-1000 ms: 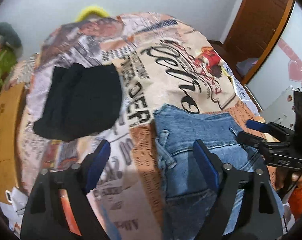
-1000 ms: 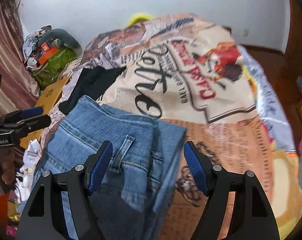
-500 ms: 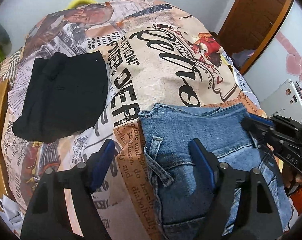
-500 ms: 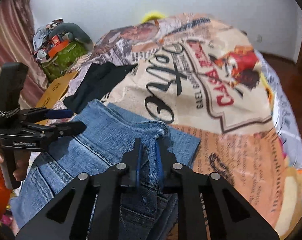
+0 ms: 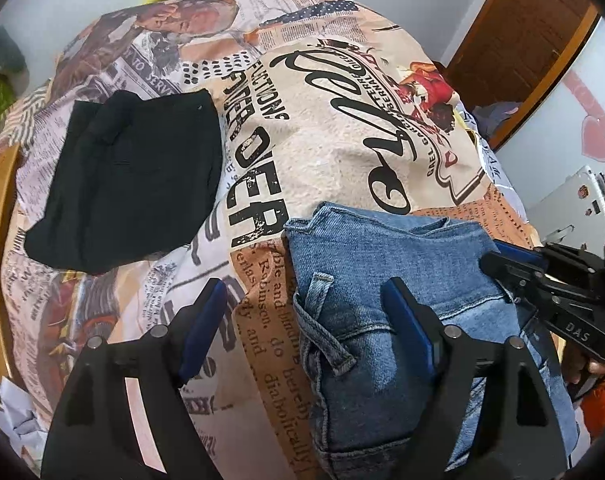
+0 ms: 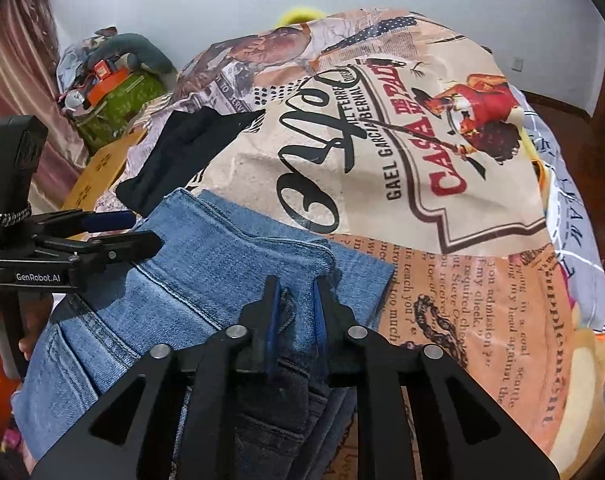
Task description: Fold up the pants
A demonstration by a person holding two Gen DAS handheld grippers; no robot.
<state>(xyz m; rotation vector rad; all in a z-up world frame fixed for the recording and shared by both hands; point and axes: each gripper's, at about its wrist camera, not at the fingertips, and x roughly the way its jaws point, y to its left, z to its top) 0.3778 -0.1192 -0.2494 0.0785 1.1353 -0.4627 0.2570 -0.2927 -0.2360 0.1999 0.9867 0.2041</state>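
Denim is now pinched in the right gripper [image 6: 296, 312]: its jaws, wide apart a second ago, have just closed on a raised ridge of the blue jeans [image 6: 206, 276] near the folded edge, and eased a touch since. The left gripper [image 5: 304, 316] has sunk closer to the cloth, jaws spread, one finger over the jeans by the belt loop [image 5: 322, 328], the other over the printed bedspread [image 5: 330, 152]; it grips nothing. One corner looks secured, the other not yet.

The jeans lie folded on the bedspread's near part, beside the folded black garment [image 5: 130, 180]. Their long axis seems to run from the folded edge back toward the person.
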